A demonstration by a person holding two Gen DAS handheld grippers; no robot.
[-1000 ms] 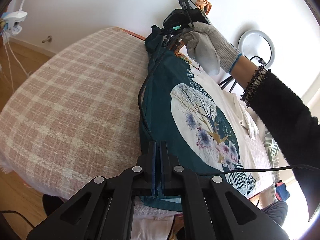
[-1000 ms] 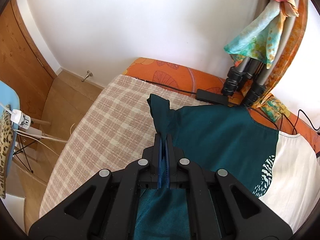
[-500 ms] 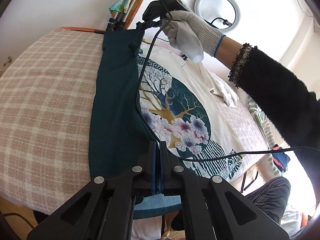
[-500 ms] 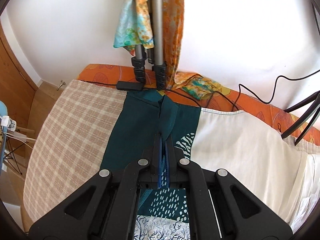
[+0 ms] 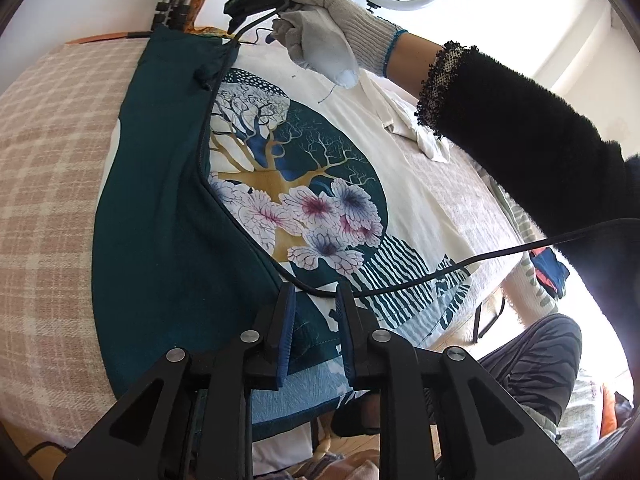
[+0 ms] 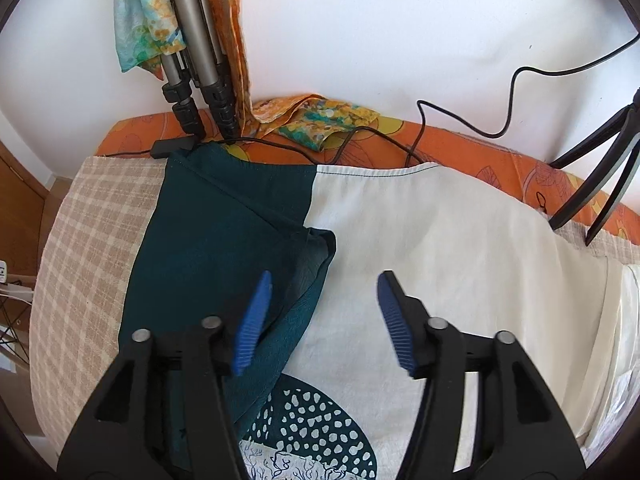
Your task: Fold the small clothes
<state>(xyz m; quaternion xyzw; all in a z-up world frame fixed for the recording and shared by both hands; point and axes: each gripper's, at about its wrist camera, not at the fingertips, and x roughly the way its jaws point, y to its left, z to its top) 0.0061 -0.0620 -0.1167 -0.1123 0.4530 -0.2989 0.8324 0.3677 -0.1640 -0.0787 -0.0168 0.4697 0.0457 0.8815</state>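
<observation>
Checked blanket (image 5: 48, 184): I saw it on the left, pink and cream, under the garment.
Garment (image 5: 160, 216): it lay flat on the blanket; its teal side panel was folded over toward the printed front, with a tree and flowers in a round print (image 5: 304, 184).
Left gripper (image 5: 316, 300): my jaws were opening, a narrow gap between them; the near hem of the garment sat in this gap, and the pads did not press it.
Cable (image 5: 480, 258): a black one crossed over the garment just beyond my left fingertips.
Right gripper (image 6: 324, 284): its jaws were opening wide above the far part of the garment; the folded teal corner (image 6: 316, 248) lay loose just beside the left pad, nothing was gripped.
Gloved hand (image 5: 328, 36): on the far right in the left view, it held the right gripper's handle.
Tripod legs (image 6: 192, 80): against the far wall, with a colourful scarf (image 6: 140, 20) hanging on them.
</observation>
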